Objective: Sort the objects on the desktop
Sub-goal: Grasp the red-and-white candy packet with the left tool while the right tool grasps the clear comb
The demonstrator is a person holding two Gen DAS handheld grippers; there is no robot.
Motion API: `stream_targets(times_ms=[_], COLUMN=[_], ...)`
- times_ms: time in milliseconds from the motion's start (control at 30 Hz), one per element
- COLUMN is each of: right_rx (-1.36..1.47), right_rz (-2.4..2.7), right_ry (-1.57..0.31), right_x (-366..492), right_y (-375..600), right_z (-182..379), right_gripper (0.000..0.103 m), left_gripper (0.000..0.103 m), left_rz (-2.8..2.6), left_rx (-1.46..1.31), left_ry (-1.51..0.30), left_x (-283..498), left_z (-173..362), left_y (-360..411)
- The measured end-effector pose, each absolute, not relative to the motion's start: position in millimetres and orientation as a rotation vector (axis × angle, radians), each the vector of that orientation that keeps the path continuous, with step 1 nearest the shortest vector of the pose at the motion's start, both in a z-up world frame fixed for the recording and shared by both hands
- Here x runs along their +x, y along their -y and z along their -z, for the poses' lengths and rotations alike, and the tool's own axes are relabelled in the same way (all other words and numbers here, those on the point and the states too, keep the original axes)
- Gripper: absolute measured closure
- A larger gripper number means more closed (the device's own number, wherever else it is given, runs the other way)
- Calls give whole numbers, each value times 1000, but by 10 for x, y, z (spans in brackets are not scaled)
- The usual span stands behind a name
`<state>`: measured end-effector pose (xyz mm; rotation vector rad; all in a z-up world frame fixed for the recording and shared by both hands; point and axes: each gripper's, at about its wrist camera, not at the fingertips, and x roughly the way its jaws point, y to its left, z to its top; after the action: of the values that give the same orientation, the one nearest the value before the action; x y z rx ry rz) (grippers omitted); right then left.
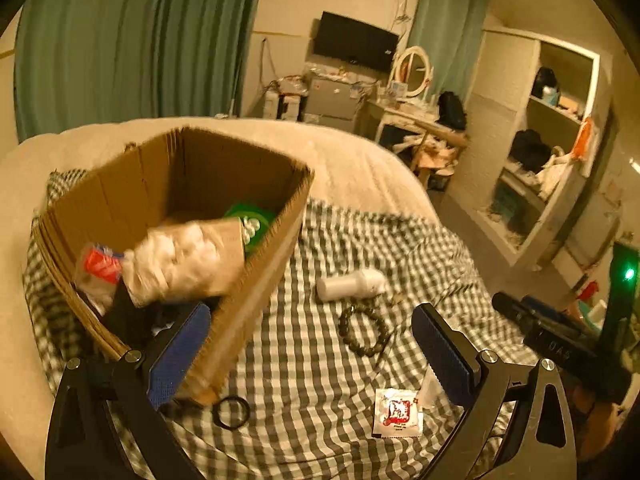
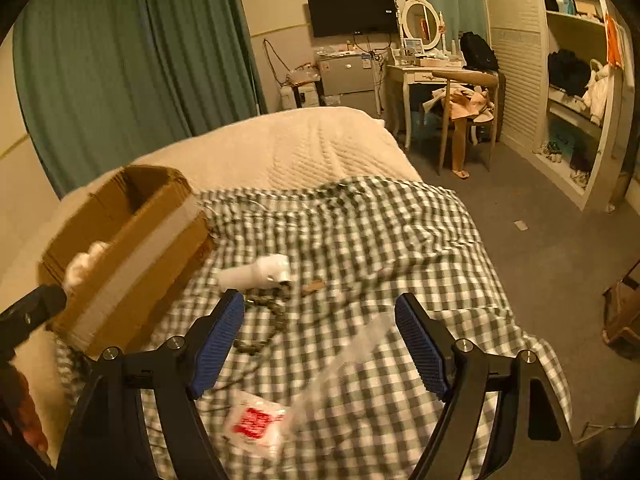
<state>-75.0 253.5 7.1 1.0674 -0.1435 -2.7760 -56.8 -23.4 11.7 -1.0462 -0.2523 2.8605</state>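
While both grippers, left [image 1: 310, 354] and right [image 2: 320, 344], hang spread and empty, the box [image 1: 256, 280] touches the left one's left finger; bottle [image 1: 352, 285], beads [image 1: 363, 330] and packet [image 1: 398, 413] lie between its fingers.

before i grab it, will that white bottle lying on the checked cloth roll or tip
The white bottle already lies on its side on the checked cloth, so it cannot tip. Its round body would probably roll if nudged sideways, though the soft, wrinkled cloth should slow it. It looks like smooth plastic, possibly slick between the pads, so gripping across its middle seems safest.
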Motion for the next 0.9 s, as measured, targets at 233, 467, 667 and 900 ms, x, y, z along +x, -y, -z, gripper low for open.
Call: stream_targets(times_ms=[233,467,667,900], right_rx=[1126,1174,1231,1278], right_rz=[2711,2693,2652,2651], right_ry=[309,399,451,385], right_x=[-778,-799,-796,-829], right_y=[-2728,-2910,-2922,-2804], right_z=[11,60,120,209], right_gripper=[25,25,25,25], left_gripper=[0,0,0,60], left_rz=[-2706,-2540,-2477,-2370], left_rx=[-1185,-1249,-1311,-1370], left_ry=[134,24,-207,-264], left_x=[-646,-591,-517,-601], left_z=[331,769,1116,1390], left_y=[-242,-691,-1015,-1174])
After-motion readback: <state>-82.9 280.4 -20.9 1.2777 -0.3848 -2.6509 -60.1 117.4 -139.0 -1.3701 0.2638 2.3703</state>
